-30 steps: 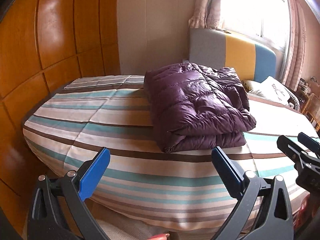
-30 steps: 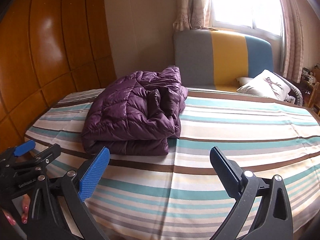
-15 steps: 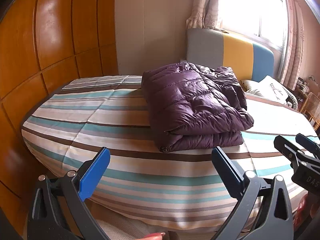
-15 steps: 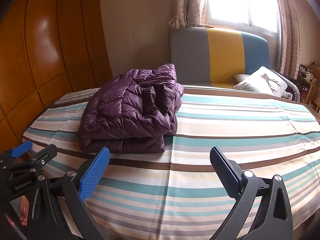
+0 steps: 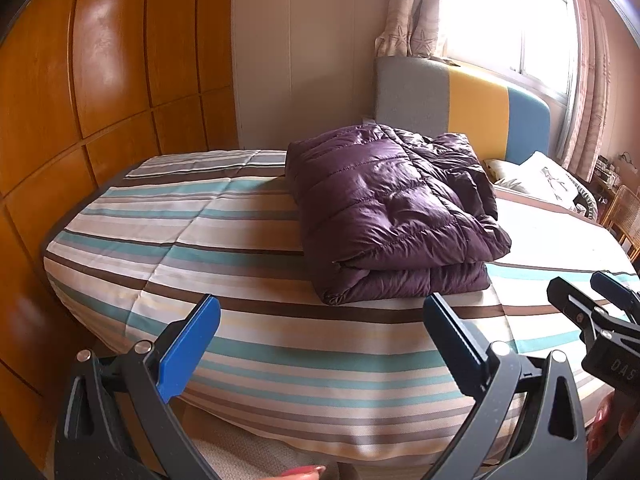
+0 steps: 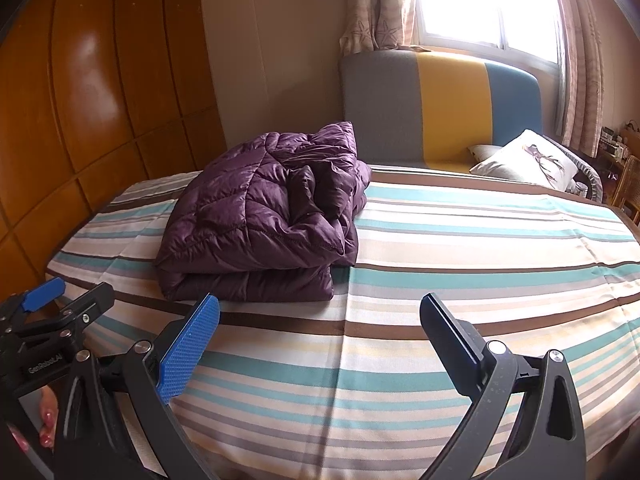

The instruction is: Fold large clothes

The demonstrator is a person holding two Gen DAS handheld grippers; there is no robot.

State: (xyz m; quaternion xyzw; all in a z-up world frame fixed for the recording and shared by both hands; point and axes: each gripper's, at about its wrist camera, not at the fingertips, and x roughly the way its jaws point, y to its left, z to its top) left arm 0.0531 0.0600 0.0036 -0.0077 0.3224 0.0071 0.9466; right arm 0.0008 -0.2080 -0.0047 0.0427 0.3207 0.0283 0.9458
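A purple quilted down jacket (image 5: 392,208) lies folded in a thick bundle on the striped bed (image 5: 224,248); it also shows in the right wrist view (image 6: 268,216). My left gripper (image 5: 320,344) is open and empty, held back from the bed's near edge, short of the jacket. My right gripper (image 6: 320,340) is open and empty above the near part of the bed, to the right of the jacket. Each gripper shows at the edge of the other's view, the right one (image 5: 596,312) and the left one (image 6: 52,308).
A wooden wardrobe (image 5: 100,80) runs along the left. A grey, yellow and blue headboard (image 6: 436,108) stands at the back under a bright window, with a white pillow (image 6: 528,160) at the right. A wicker chair (image 5: 624,212) is at the far right.
Both grippers have drawn back a little from the bed and risen, so the jacket looks slightly farther away. The jacket has not moved. Both grippers stay open.
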